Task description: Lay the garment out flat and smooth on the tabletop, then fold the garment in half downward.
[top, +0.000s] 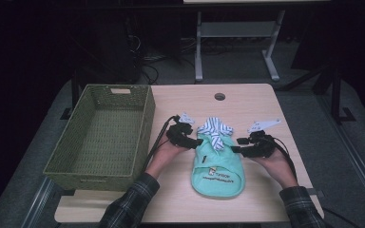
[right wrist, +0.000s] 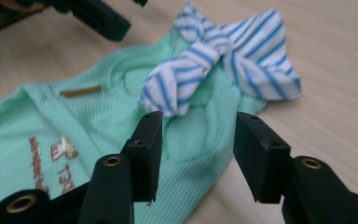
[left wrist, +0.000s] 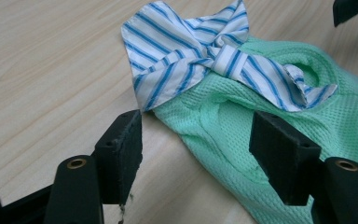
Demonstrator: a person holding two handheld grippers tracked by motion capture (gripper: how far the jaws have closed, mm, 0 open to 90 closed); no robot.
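Note:
A small mint-green garment with a printed logo lies flat on the wooden table, a blue-and-white striped bow collar at its far end. My left gripper sits open at the garment's left shoulder; in the left gripper view the green knit lies between its jaws, under the striped collar. My right gripper is open at the right shoulder, its jaws straddling the garment's edge just below the striped collar. Neither grips the cloth.
A green woven basket stands on the table's left side, overhanging the front edge. A cable hole sits in the tabletop at the back. Table legs of another table stand beyond.

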